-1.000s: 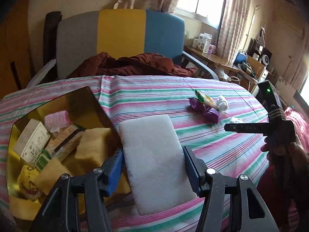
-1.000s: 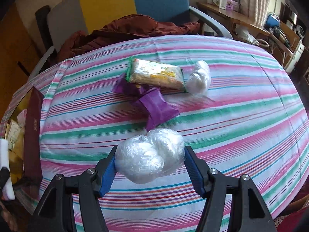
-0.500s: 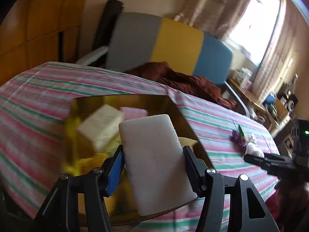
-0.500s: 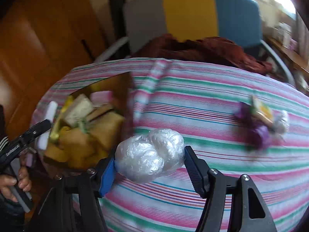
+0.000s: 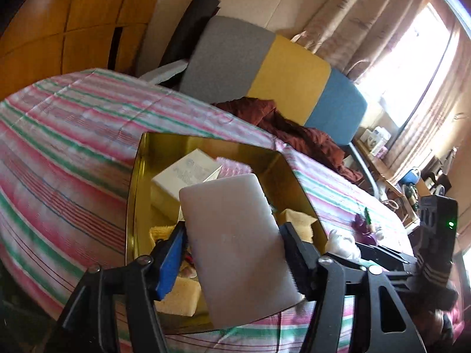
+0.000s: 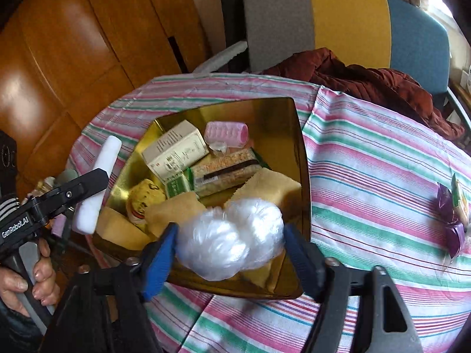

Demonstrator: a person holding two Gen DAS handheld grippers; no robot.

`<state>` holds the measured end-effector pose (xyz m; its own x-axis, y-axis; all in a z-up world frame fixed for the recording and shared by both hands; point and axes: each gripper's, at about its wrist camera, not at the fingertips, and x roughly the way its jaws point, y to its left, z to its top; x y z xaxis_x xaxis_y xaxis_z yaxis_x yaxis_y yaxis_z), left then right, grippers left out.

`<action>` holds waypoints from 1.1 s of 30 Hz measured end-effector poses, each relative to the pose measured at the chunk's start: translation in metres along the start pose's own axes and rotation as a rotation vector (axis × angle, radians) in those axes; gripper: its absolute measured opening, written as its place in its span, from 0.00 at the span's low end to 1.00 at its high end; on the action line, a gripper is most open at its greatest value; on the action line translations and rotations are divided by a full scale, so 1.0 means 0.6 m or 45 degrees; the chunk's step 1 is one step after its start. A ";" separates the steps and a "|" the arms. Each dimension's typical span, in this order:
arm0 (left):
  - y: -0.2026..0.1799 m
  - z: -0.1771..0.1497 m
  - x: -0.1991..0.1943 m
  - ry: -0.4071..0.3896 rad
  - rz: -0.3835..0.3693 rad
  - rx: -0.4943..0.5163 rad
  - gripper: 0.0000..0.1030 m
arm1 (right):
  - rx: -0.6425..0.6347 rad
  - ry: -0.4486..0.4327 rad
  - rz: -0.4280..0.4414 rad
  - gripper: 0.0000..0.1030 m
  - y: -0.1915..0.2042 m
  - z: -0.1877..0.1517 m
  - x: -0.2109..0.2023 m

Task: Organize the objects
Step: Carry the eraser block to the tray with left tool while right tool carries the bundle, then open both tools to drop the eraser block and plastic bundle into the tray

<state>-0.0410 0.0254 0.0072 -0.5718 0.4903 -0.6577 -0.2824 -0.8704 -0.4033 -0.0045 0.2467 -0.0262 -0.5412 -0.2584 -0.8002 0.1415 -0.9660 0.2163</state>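
My left gripper (image 5: 232, 253) is shut on a white sponge block (image 5: 235, 241) and holds it over the near side of the gold tray (image 5: 138, 176). The block also shows at the tray's left edge in the right wrist view (image 6: 97, 185). My right gripper (image 6: 229, 253) is shut on a crumpled clear plastic bag (image 6: 232, 235), held above the gold tray's (image 6: 300, 123) near edge. The tray holds a white box (image 6: 173, 150), a pink roller (image 6: 226, 133), a snack bar (image 6: 226, 172) and several yellow sponges (image 6: 268, 185).
The tray sits on a round table with a striped cloth (image 6: 382, 161). A purple wrapper (image 6: 450, 226) and a yellow-green packet (image 6: 460, 200) lie at the table's right. A grey, yellow and blue chair (image 6: 338, 20) with a dark red garment (image 6: 368, 82) stands behind. Wooden cabinets (image 6: 73, 44) are at the left.
Both grippers have swung left from the loose items to the gold tray, carrying the sponge block and the plastic bag. Both are now over the tray.
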 end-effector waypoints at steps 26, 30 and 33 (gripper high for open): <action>-0.016 -0.053 0.045 0.099 0.194 0.269 0.77 | 0.027 -0.109 -0.135 0.83 -0.027 -0.030 -0.054; -0.047 -0.064 0.051 0.123 0.084 0.343 0.80 | 0.029 -0.156 -0.170 0.83 -0.032 -0.034 -0.071; -0.055 -0.065 0.056 0.119 0.091 0.338 0.80 | -0.025 -0.278 -0.243 0.83 -0.023 -0.032 -0.107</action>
<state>-0.0208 0.0724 -0.0260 -0.5273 0.4189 -0.7393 -0.4430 -0.8780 -0.1815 0.0443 0.2763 0.0114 -0.7251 -0.0669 -0.6854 0.0345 -0.9975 0.0609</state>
